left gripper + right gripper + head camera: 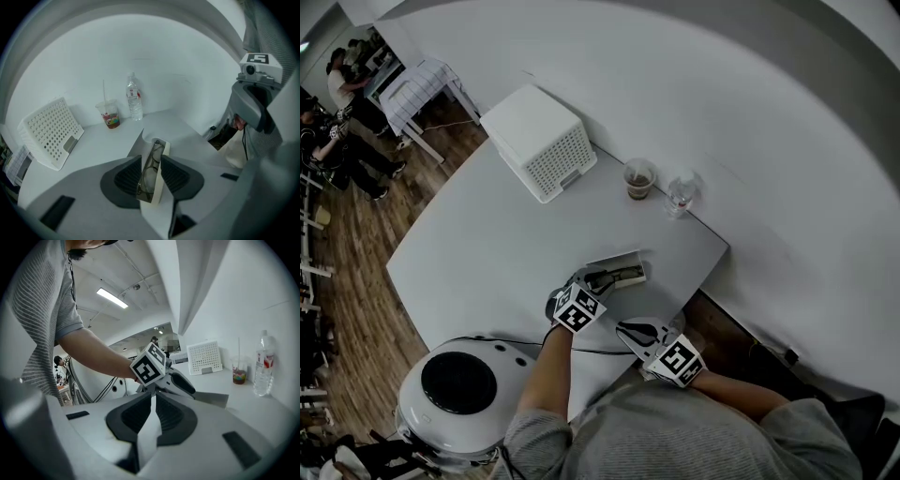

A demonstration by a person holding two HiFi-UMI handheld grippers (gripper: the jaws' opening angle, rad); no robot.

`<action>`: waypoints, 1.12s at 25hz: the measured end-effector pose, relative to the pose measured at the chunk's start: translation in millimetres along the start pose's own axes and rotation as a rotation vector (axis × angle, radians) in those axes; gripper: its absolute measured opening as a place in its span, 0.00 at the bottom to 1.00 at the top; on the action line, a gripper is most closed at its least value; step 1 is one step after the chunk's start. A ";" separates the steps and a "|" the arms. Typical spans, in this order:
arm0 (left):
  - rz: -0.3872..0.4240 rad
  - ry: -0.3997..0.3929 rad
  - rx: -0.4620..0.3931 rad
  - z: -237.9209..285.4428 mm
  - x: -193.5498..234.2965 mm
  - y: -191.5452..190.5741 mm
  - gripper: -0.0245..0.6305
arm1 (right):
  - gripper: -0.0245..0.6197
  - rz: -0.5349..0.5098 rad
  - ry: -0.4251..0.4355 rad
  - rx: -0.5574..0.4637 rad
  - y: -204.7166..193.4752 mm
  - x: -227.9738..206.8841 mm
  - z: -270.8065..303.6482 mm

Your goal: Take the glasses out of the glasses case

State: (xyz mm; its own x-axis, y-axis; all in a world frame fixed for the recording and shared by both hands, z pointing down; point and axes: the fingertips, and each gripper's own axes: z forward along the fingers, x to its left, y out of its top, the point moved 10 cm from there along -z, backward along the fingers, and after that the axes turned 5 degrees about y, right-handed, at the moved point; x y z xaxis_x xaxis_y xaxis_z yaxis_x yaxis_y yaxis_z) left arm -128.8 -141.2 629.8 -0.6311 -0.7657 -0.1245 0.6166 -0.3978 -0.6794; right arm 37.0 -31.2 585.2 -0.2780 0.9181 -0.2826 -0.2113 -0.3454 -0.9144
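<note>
The glasses case [616, 276] lies open on the white table [487, 253] near its front right corner. My left gripper [592, 284] is shut on the case's near end. In the left gripper view the cream case [159, 180] stands on edge between the pads, and the dark-framed glasses [149, 169] lie inside it. The case's lid [137, 140] spreads flat to the left. My right gripper [630, 329] hovers just right of the left one, off the table's edge, jaws shut and empty. From the right gripper view I see the left gripper's marker cube [149, 364].
A white perforated basket [540, 141] sits at the table's back. A plastic cup with a straw [638, 178] and a clear water bottle [682, 193] stand by the wall on the right. The table's right edge [703, 272] is close. People sit far left [342, 112].
</note>
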 end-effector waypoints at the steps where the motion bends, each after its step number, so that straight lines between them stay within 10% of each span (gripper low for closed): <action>1: 0.018 -0.007 0.022 2.8 1.3 0.3 0.24 | 0.07 0.008 0.005 -0.004 0.8 0.6 0.3; 28: 0.164 -0.166 0.330 43.6 14.4 -4.6 0.23 | 0.07 0.043 -0.002 -0.016 -1.0 -6.2 -4.4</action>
State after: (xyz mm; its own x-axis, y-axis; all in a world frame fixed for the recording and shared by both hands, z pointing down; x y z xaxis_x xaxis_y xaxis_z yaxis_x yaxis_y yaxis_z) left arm -120.3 -172.5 662.6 -0.4441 -0.8928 -0.0748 0.8377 -0.3842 -0.3881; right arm 43.1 -35.7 586.6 -0.2885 0.9020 -0.3211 -0.1837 -0.3813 -0.9060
